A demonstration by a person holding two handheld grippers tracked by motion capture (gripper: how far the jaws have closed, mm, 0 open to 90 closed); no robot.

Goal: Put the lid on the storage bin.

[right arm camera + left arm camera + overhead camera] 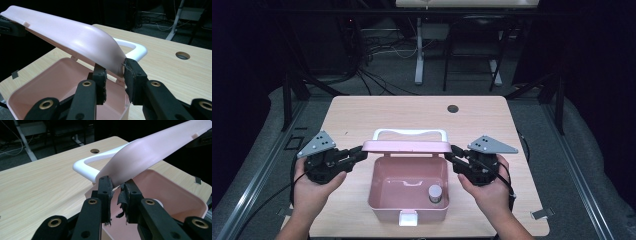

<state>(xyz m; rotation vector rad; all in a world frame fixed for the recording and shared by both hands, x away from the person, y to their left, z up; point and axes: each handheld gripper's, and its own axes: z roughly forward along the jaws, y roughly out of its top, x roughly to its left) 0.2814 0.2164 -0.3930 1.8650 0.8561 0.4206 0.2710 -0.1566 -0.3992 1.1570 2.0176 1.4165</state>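
Note:
A pink plastic box (377, 200) stands open on the wooden table (357, 115). Its pink lid (407, 146), with a white handle (409, 133), is tipped up over the box's back edge. My left gripper (361, 151) is shut on the lid's left end, and my right gripper (453, 152) is shut on its right end. In the left gripper view the pads (117, 186) pinch the lid's corner (150, 152) above the box (175, 195). In the right gripper view the jaws (115, 72) clamp the lid's edge (75, 35). A small round jar (435, 193) stands inside at the front right.
A white latch (408, 218) sticks out from the box's front wall near the table's front edge. A round cable hole (453, 108) lies at the back of the table. Beyond the table are desk legs (419, 55) and cables on the floor.

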